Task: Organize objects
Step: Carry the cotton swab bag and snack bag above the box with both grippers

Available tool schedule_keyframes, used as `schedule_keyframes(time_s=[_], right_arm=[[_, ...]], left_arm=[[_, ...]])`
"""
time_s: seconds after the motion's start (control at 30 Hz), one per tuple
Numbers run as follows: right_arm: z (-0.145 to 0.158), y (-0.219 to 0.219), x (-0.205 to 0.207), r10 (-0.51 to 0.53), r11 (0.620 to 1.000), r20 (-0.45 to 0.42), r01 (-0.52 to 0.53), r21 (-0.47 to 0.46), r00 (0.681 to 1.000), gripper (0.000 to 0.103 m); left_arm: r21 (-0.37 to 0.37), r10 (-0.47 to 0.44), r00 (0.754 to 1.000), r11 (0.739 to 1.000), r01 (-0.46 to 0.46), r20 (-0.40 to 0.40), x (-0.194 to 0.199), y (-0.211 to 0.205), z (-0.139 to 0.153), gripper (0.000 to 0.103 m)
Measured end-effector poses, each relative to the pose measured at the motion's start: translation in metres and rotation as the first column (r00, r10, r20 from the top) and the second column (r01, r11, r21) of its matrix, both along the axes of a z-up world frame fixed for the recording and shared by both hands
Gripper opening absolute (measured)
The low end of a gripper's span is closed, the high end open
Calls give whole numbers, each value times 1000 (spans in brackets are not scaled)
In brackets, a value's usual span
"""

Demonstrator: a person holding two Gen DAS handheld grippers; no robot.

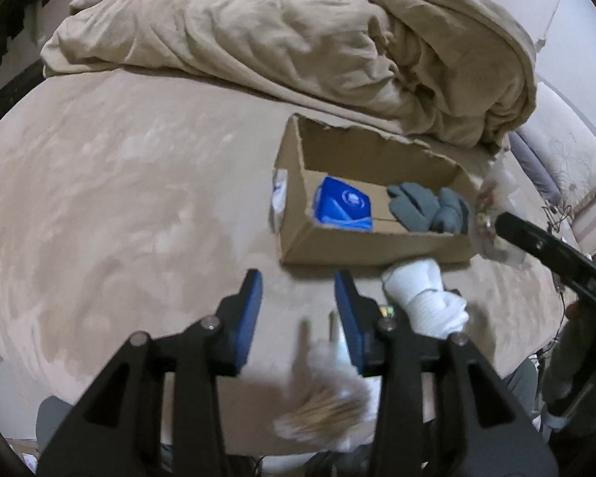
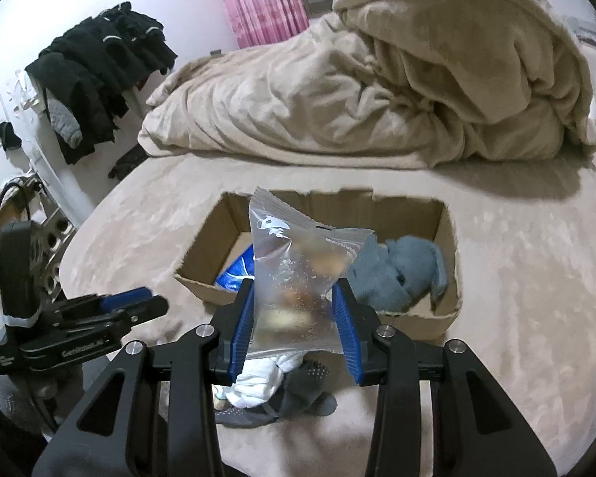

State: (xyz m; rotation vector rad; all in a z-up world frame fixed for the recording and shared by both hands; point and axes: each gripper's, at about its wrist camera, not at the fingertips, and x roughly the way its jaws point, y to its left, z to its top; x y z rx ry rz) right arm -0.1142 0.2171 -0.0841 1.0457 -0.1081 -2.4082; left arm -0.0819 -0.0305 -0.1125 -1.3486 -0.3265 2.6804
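Right gripper (image 2: 294,310) above beige bed (image 2: 516,278), pink curtains (image 2: 258,0) behind.

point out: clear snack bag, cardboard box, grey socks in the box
clear snack bag (image 2: 294,274): right wrist view, middle of its clear front.
cardboard box (image 2: 451,246): right wrist view, right wall.
grey socks (image 1: 429,206): left wrist view, middle of the bundle.

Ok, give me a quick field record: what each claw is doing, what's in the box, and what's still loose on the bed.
right claw: shut on clear snack bag, held above the box's near edge
left claw: open, holding nothing
cardboard box: open top, on the bed
in box: blue packet, grey socks
loose on bed: white sock and dark sock, in front of the box
behind box: bunched beige duvet
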Motion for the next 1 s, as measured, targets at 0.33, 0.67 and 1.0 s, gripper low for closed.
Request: schedule_keyframes(time_s=[0.33, 0.67, 1.0], right_arm=[[-3, 6, 0, -19, 1000, -2, 19, -5, 1000, 41], [2, 9, 20, -27, 1000, -12, 27, 5, 1000, 41], [0, 13, 34, -38, 999, 4, 38, 9, 999, 41]], left_arm=[[-50, -142, 990, 989, 141, -17, 62, 23, 2, 84], [-146, -200, 979, 968, 205, 49, 62, 55, -52, 83], [-93, -163, 987, 982, 163, 9, 56, 46, -40, 40]])
